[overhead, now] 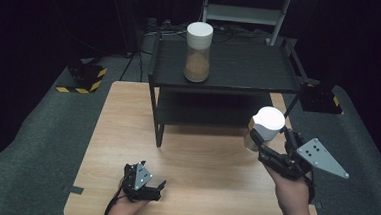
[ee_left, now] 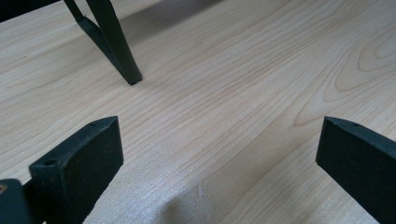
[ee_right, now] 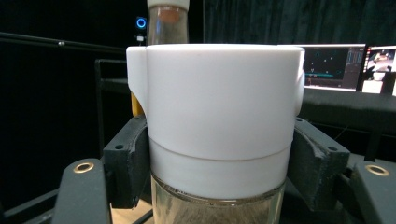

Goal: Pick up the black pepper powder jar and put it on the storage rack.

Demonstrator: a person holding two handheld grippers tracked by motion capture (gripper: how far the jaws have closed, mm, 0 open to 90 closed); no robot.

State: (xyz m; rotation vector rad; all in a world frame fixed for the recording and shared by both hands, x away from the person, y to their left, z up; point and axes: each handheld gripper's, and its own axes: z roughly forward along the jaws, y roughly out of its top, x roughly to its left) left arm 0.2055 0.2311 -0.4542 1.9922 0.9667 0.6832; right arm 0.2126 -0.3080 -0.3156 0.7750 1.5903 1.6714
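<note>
My right gripper (overhead: 266, 139) is shut on a glass jar with a white lid (overhead: 264, 127), lifted above the right side of the wooden table (overhead: 127, 133). In the right gripper view both jaws clamp the jar (ee_right: 215, 121) just under its white lid. A second white-lidded jar (overhead: 198, 52) with brown contents stands on the top of the black shelf (overhead: 246, 66); its neck (ee_right: 168, 23) rises behind the held jar. My left gripper (overhead: 146, 185) rests open near the table's front edge. In the left gripper view its jaws stand wide apart over bare wood (ee_left: 224, 116).
The black shelf stands on the far half of the table; its front-left leg (ee_left: 116, 51) meets the wood ahead of my left gripper. Lit monitors (ee_right: 345, 65) glow in the dark room behind. Grey floor surrounds the table.
</note>
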